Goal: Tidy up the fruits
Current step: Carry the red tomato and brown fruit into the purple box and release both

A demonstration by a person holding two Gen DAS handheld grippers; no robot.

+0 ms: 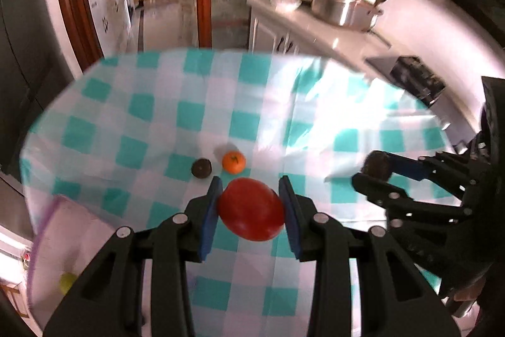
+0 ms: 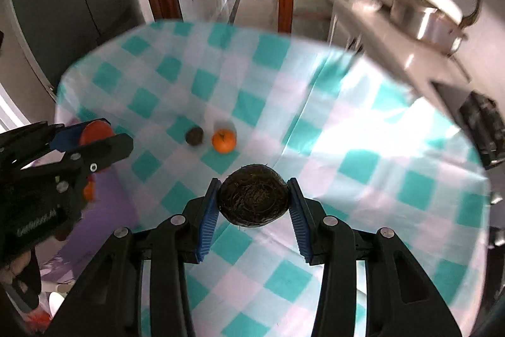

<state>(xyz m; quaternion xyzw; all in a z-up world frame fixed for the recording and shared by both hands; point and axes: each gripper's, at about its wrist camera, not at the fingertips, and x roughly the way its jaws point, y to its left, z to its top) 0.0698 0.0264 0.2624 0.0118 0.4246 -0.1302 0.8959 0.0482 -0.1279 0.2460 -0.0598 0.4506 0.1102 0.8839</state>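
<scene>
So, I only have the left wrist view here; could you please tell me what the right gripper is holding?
Observer: The right gripper is shut on a dark brown fruit with a rough, fibrous skin. Both blue pads touch it.
Operator: Thanks. Where does my left gripper sit from that side?
Observer: The left gripper, clamping the red tomato, hangs above the near edge of a purple surface at the table's left side.
Operator: Is anything lying there?
Observer: A small orange-red thing shows just below that gripper; I cannot tell what it is.
</scene>
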